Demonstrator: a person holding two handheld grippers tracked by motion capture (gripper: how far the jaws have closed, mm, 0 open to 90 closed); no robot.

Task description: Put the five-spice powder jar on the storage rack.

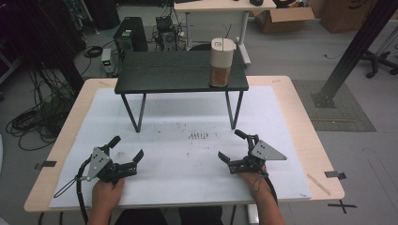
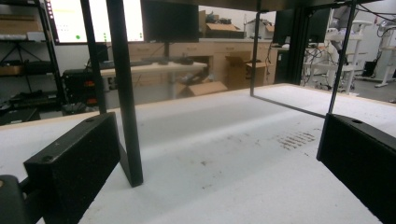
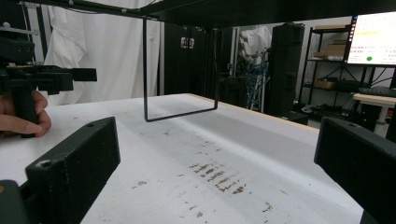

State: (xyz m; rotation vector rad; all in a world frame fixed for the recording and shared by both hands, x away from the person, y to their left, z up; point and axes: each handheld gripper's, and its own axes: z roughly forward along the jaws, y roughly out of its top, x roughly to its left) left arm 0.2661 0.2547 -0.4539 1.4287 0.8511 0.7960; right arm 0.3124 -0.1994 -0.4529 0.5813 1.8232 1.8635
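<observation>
Nothing yet begun: left claw (image 1: 126,149) and right claw (image 1: 233,146) rested wide and empty on tabletop (image 1: 291,140), well apart from canister (image 1: 221,62) on shelf (image 1: 164,75).

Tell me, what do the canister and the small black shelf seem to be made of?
The canister looks like smooth matte plastic, cream, with a clear lower part showing brown contents. The shelf top looks like black-stained wood, with faint grain lines; its thin legs look like black-painted metal rod.

A canister (image 1: 221,62) stands on a small raised shelf (image 1: 164,72), right end.
</observation>
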